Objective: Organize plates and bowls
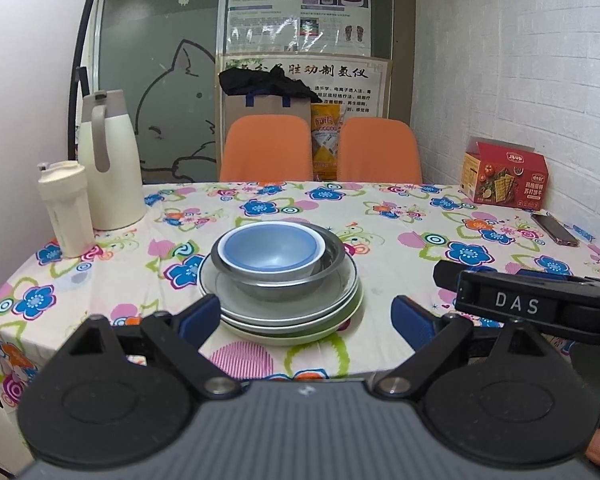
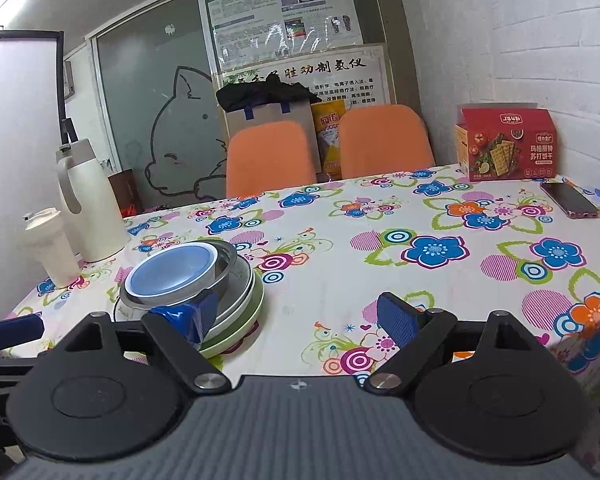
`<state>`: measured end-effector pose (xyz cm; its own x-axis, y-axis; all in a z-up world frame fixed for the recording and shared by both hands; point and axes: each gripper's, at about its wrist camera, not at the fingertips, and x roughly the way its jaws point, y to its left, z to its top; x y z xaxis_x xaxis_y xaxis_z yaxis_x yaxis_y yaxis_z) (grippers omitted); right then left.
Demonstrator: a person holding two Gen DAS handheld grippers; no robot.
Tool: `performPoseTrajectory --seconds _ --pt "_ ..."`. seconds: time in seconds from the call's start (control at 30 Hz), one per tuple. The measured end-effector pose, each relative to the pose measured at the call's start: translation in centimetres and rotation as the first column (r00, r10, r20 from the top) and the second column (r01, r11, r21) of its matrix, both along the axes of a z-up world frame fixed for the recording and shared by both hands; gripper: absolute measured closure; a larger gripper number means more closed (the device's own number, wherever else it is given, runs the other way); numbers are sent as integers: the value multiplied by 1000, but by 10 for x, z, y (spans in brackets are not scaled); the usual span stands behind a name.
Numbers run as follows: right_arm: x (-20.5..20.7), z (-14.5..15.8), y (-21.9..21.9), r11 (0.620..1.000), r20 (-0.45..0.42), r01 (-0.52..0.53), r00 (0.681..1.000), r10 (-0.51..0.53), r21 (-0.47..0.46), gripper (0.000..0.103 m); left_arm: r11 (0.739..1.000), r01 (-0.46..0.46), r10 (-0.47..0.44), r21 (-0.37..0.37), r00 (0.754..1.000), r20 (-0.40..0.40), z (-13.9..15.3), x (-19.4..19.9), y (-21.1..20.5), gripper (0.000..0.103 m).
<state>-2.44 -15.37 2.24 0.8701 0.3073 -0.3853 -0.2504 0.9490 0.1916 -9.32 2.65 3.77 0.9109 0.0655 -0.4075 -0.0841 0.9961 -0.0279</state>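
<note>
One stack stands on the flowered tablecloth: a blue bowl (image 1: 270, 249) nested in a steel bowl (image 1: 328, 264), on grey plates (image 1: 236, 300) over a green plate (image 1: 340, 320). My left gripper (image 1: 304, 316) is open, its blue-padded fingers wide apart just short of the stack's near edge, holding nothing. In the right wrist view the same stack, blue bowl (image 2: 172, 272) and green plate (image 2: 240, 328), sits at lower left. My right gripper (image 2: 300, 316) is open and empty, its left pad in front of the stack's right rim. The right gripper's body (image 1: 532, 300) shows at the right of the left wrist view.
A white thermos jug (image 1: 110, 160) and a white shaker bottle (image 1: 66, 208) stand at the table's left. A red cracker box (image 1: 504, 178) and a phone (image 1: 556, 230) lie at the far right near the brick wall. Two orange chairs (image 1: 266, 148) stand behind the table.
</note>
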Motion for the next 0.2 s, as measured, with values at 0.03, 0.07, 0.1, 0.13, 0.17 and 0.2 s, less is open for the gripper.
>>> performPoseTrajectory --seconds 0.03,0.07,0.1,0.13,0.17,0.2 --pt "-1 1 0 1000 4 -2 1000 2 2 29 1000 3 -3 -7 1000 11 1 -3 1 10" --pt "-3 2 0 1000 9 -3 1000 3 4 29 1000 4 -3 -9 1000 22 1 -5 1 10" --pt "-5 3 0 1000 14 -4 1000 4 6 29 1000 2 -1 -6 999 37 3 -7 1 10" --pt "-5 3 0 1000 16 -5 1000 5 6 29 1000 -4 4 1 999 46 4 -9 1 10" --pt "-6 3 1 1000 17 -6 1000 6 4 29 1000 -11 10 9 999 50 5 -11 -1 10" --pt "-7 4 1 1000 20 -7 1000 7 3 29 1000 -13 12 12 999 50 6 -12 -1 10"
